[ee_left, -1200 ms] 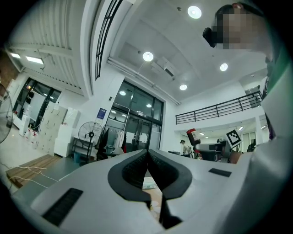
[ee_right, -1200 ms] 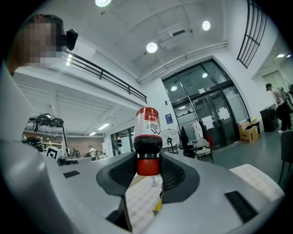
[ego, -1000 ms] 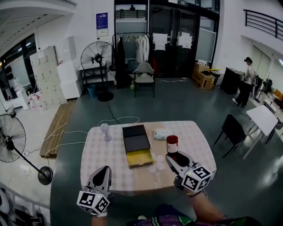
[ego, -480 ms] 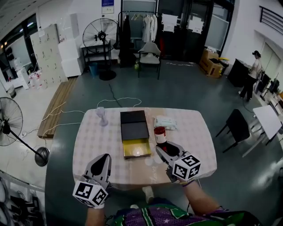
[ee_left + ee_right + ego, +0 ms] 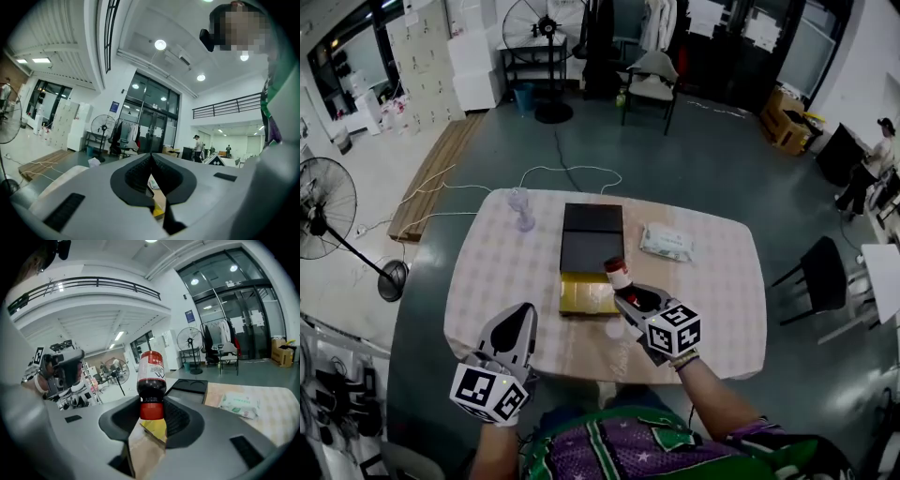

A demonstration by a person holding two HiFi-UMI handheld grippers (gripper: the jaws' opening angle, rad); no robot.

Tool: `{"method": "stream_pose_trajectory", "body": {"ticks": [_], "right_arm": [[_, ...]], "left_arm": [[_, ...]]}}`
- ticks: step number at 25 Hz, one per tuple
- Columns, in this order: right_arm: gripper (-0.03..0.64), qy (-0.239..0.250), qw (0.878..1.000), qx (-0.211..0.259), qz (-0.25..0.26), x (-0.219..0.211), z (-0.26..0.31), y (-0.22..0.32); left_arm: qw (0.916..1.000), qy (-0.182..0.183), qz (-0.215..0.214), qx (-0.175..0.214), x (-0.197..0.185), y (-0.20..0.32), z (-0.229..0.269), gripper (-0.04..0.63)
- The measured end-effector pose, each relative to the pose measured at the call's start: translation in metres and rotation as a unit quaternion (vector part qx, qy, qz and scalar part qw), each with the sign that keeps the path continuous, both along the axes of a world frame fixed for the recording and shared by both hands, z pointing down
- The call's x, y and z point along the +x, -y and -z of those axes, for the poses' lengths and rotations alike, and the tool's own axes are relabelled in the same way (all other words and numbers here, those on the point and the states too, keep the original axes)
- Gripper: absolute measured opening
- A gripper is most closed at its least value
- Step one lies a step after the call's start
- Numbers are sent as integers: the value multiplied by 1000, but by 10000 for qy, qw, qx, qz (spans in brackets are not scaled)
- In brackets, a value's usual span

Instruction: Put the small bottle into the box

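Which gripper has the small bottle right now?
The right gripper: its jaws clamp the small bottle at its red cap end. The left gripper has its jaws together with nothing between them.

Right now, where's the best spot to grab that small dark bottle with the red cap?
By its red cap, coming from the cap end, as the right gripper does now: the cap is narrow and round, leaving the small dark bottle sticking out free for placing.
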State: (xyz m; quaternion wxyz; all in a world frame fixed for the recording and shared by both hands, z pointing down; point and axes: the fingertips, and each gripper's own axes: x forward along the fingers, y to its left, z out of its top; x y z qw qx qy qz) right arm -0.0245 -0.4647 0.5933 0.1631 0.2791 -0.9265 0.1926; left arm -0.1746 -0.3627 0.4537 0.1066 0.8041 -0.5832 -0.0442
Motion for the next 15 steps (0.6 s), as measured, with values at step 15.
{"method": "stream_pose_trajectory", "body": {"ticks": [15], "right_arm": [[156, -1108, 9891, -635, 730, -37, -138, 42]], "left_arm": [[9972, -52, 411, -626, 1, 26, -48, 23]]}}
